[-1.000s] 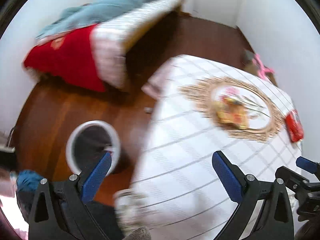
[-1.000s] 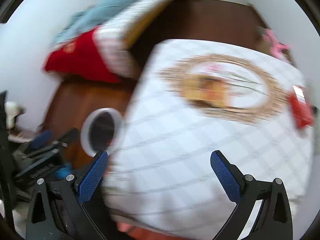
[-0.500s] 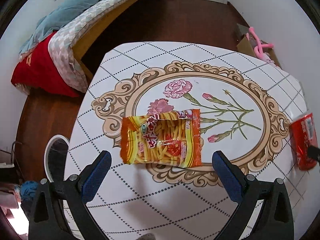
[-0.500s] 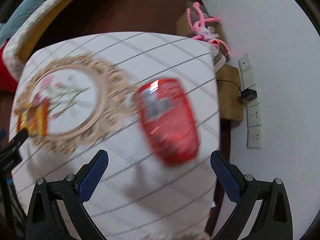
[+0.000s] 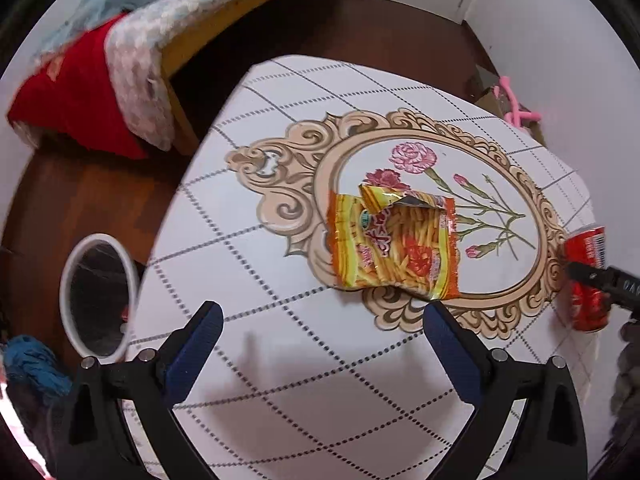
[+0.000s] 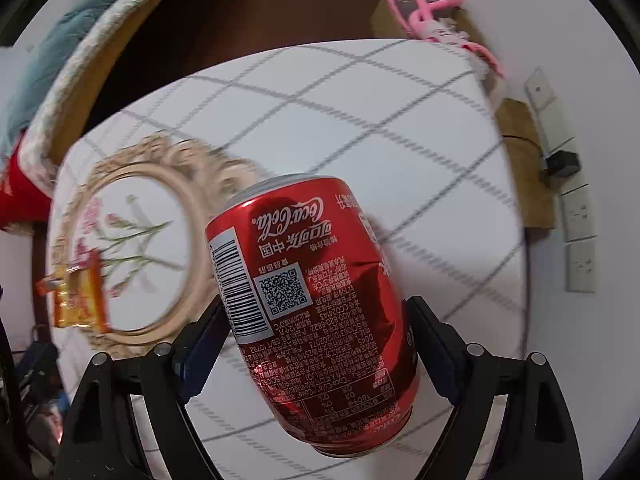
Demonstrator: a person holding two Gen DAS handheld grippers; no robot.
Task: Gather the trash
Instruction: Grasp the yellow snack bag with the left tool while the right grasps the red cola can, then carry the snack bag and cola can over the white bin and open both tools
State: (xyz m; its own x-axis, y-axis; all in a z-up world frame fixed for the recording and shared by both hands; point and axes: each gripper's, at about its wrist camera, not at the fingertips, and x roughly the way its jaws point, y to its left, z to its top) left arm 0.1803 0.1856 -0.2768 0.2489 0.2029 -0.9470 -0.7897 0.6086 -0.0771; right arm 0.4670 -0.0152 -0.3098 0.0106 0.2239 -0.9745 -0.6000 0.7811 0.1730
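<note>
Red can [image 6: 316, 312] lies on its side btwn my right gripper [image 6: 316, 344] fingers, near the tabletop's right edge, dented, barcode and QR code facing up. My right jaws are closing w/ the can in the gap; the pads sit right at its flanks but I can't tell if they press yet. From the left view the can [image 5: 586, 276] shows just outside the printed gold frame, w/ the right gripper [image 5: 604, 280] crossing over it. My left gripper [image 5: 320, 344] hangs over the near part of the table [image 5: 248, 160], jaws wide apart, nothing btwn them, pointing steeply down. The chip bag [image 5: 390, 248], orange-yellow, torn open at its top, lies flat inside the oval frame at mid-table, just beyond my left fingertips and apart from them. In the right view the bag [image 6: 78, 296] sits toward the left edge, blurred. White bin [image 5: 98, 296] w/ a dark liner stands on the wood floor off the table's left edge. Bed [image 5: 132, 40] w/ red and teal covers is past the far left corner. Pink thing [image 6: 432, 20] on a box by the far right corner; can't tell what it is.
</note>
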